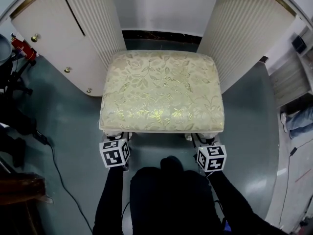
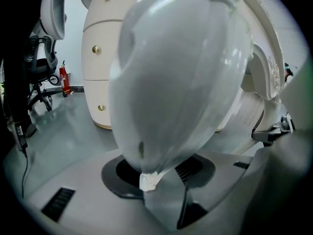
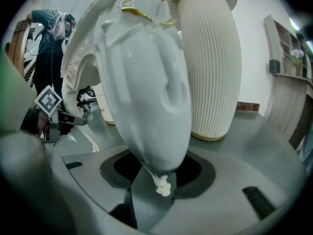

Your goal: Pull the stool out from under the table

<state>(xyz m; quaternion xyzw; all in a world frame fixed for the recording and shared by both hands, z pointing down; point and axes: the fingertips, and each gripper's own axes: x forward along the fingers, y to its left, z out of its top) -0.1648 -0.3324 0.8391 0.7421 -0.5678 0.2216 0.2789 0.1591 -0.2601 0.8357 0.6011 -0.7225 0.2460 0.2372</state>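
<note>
The stool (image 1: 161, 92) has a cream-and-gold floral cushion and white curved legs. It stands on the grey floor between the table's two ribbed pedestals. My left gripper (image 1: 119, 136) is at the stool's front left corner. In the left gripper view the white leg (image 2: 171, 72) fills the gap between the jaws, which grip it. My right gripper (image 1: 201, 141) is at the front right corner, its jaws likewise closed round the other front leg (image 3: 151, 97). Both marker cubes sit just in front of the cushion's near edge.
Ribbed white pedestals stand to the left (image 1: 95, 23) and right (image 1: 239, 33) of the stool. A curved cabinet with brass knobs (image 1: 49, 43) is on the left. A black cable (image 1: 58, 170) trails over the floor at left. A person's shoe (image 1: 293, 121) shows at the right edge.
</note>
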